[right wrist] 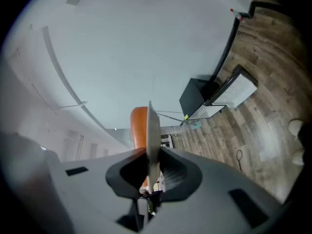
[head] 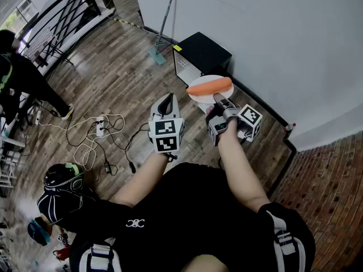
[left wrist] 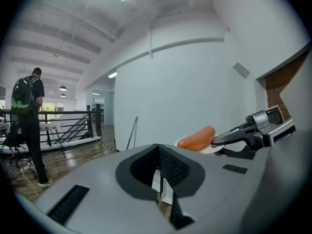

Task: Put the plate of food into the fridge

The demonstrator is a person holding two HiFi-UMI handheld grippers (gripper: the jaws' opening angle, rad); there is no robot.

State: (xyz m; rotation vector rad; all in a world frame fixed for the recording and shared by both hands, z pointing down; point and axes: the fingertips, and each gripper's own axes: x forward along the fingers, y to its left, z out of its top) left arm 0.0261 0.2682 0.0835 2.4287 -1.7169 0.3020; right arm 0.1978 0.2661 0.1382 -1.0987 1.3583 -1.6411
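R gripper [head: 218,100] clamped on plate [head: 199,97] rim, food [head: 210,86] on top; L gripper [head: 166,102] closed, empty. Plate best kept level, moved slow twd fridge [head: 202,54].

ahead: black fridge [head: 201,54], mop [head: 164,24], wall [head: 272,33] | left: open floor [head: 113,78], cables [head: 91,135]

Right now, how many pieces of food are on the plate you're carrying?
1. One orange sausage lies across the white plate, whose rim the right gripper clamps. Nothing else shows on it, though the strip behind the sausage is hidden from the head view.
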